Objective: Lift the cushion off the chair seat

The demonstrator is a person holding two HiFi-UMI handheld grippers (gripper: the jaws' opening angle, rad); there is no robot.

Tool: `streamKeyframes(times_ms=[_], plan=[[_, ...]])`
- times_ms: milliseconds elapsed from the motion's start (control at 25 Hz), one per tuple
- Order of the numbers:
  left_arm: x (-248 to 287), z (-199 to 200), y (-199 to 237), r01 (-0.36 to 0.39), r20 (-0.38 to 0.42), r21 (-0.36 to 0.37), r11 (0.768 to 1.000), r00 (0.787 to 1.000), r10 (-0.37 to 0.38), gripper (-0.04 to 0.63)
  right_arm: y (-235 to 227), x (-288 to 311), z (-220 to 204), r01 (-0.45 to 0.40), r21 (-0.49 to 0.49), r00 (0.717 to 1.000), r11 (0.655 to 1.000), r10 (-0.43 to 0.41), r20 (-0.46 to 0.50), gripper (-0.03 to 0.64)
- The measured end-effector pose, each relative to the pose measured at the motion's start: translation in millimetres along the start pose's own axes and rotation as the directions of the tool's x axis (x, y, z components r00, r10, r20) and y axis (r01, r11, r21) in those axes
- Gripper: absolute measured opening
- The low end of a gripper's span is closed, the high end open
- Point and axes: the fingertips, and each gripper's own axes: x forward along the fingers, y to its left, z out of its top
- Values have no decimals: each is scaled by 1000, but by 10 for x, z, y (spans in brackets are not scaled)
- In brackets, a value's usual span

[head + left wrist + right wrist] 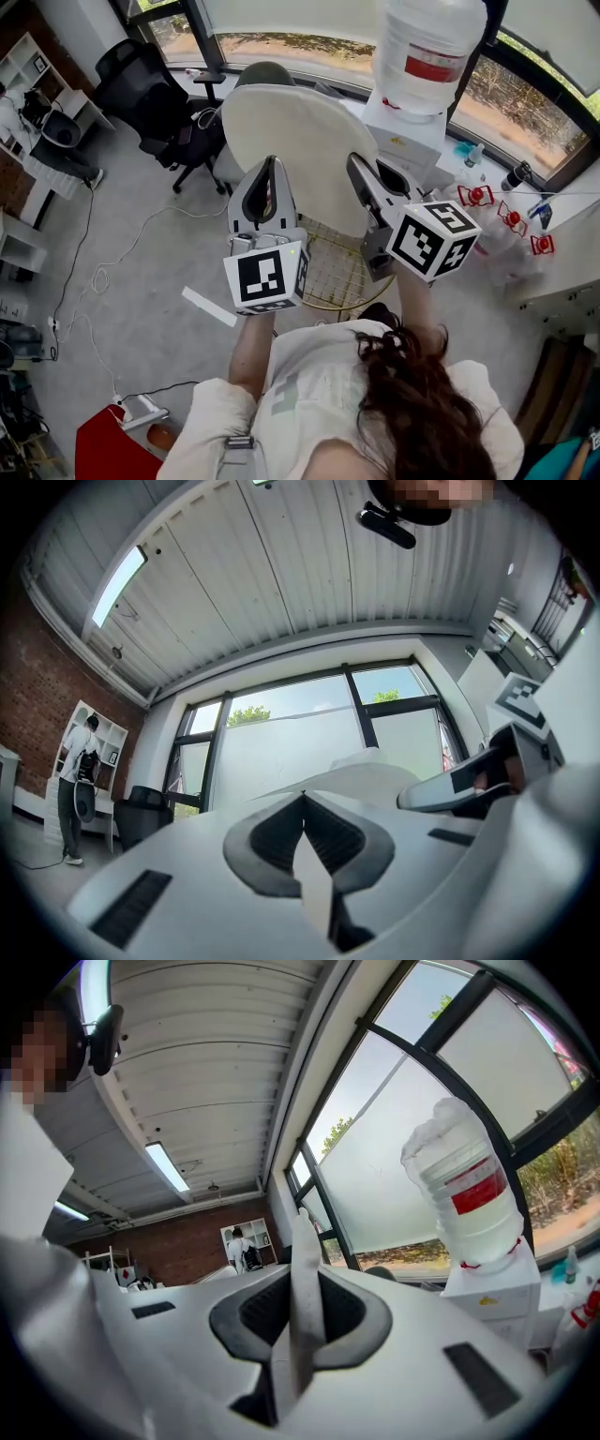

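Note:
A round cream cushion hangs tilted above the gold wire chair seat, clear of it. My left gripper is shut on the cushion's near left edge, and my right gripper is shut on its near right edge. In the left gripper view the cream edge is pinched between the dark pads of the left gripper, and the cushion spreads beyond them. In the right gripper view a cream fold of cushion stands upright between the jaws of the right gripper.
A water dispenser with a large bottle stands just behind the chair at the right. A black office chair is at the back left. Cables trail over the grey floor. Bottles with red tags sit on a white table at the right.

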Motion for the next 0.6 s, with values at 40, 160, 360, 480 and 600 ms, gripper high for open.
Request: streamKeyframes(times_ms=[40,160,360,480,600], plan=[[-7,-1,-1,-2,-9,-2,1000,1000,2,12,8,-2,-2,3,-11,1000,1000,-3,3,51],[2,5,0,-3,-28,-6,1000,1000,3,12,14,-7,4,12,-34,1000,999,-12,16,51],[26,-40,-44,7,-49,-13,1000,999,-8,12,3,-47,11,25,-47,999,999,-24,24,51],[34,-43,-84,20,-54,-14,1000,998,-21,12,13,-73,34,31,-46,999,998,-29,35,51],[49,-44,-106,32,-54,-15,999,998,-32,12,22,-77,49,35,-48,999,998,-33,42,51]])
